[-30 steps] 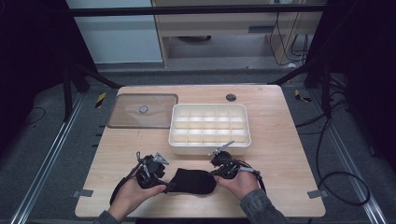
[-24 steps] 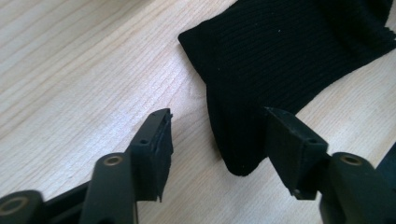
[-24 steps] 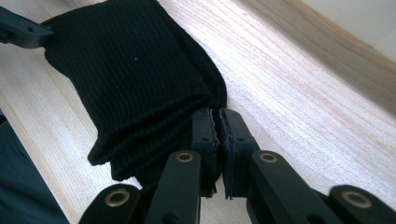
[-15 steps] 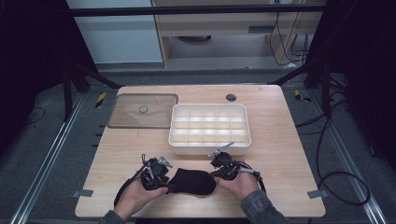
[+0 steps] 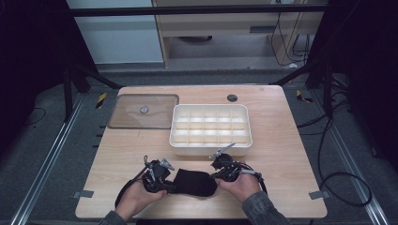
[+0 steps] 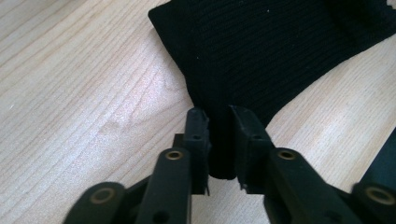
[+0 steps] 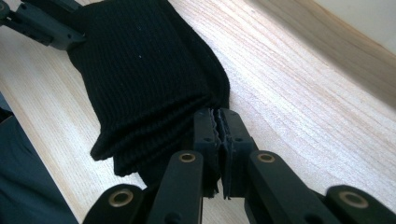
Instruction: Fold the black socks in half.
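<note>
A folded black knit cloth [image 5: 193, 182] lies near the table's front edge between both hands. My left gripper [image 5: 166, 183] is at its left end. In the left gripper view, the jaws [image 6: 219, 116] have just been closing and now pinch a narrow fold of the cloth [image 6: 261, 46]. My right gripper [image 5: 216, 177] is at the cloth's right end. In the right gripper view, its jaws [image 7: 219, 116] are nearly together, with a thin edge of the cloth [image 7: 140, 70] clamped between them. The left gripper [image 7: 42, 23] shows beyond the cloth in that view.
A white compartment tray [image 5: 210, 149] stands just behind the hands at mid-table. A clear lid [image 5: 143, 111] lies flat at the back left. A small dark round hole [image 5: 232, 98] sits near the far edge. The table's front edge is close under the forearms.
The left gripper has edged in toward the cloth's left end and its jaws have closed on it. The right gripper and the cloth stay where they were.
</note>
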A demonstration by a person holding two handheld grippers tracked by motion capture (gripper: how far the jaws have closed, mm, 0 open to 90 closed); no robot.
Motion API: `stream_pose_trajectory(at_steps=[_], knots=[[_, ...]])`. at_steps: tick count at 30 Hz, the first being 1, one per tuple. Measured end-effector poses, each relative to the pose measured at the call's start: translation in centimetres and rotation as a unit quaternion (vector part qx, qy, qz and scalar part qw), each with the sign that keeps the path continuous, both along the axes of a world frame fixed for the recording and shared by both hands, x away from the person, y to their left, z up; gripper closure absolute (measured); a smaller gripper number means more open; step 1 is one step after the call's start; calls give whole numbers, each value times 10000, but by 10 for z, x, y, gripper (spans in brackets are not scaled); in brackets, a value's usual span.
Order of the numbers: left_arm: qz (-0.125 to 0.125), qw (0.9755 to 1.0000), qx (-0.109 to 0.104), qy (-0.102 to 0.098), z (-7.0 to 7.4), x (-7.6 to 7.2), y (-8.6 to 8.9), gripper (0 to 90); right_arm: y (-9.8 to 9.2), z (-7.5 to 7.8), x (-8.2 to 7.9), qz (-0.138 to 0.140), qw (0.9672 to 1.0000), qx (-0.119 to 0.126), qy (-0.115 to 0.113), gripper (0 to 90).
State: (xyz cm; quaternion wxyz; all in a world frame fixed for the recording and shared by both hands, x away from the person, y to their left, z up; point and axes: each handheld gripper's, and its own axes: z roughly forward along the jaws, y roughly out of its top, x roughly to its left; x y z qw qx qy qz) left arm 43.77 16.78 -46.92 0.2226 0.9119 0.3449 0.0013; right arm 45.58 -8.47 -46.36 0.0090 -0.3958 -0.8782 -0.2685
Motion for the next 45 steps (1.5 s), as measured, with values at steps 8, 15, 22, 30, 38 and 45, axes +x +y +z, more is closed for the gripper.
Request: stream_pose_trajectory(at_steps=[8, 15, 22, 30, 38, 45], knots=[[-64, 10000, 12, 3, 3, 1, 2, 815, 0, 1, 0, -10, 10000, 14, -4, 868], [-154, 9998, 60, -88, 8, 2, 2, 819, 2, 1, 0, -27, 10000, -14, 22, 872], [-113, 9997, -4, -222, 15, 6, 2, 819, 0, 4, -1, -30, 9999, 80, -89, 871], [-182, 9994, 5, -299, 23, 11, -2, 818, -2, 3, 1, -48, 9999, 106, -121, 870], [-240, 9991, -37, -347, 27, 8, -1, 817, 1, 5, 0, -48, 9999, 117, -112, 868], [-216, 9992, -55, -334, 31, 10, 3, 818, 6, 7, -2, 12, 9998, 132, -127, 868]])
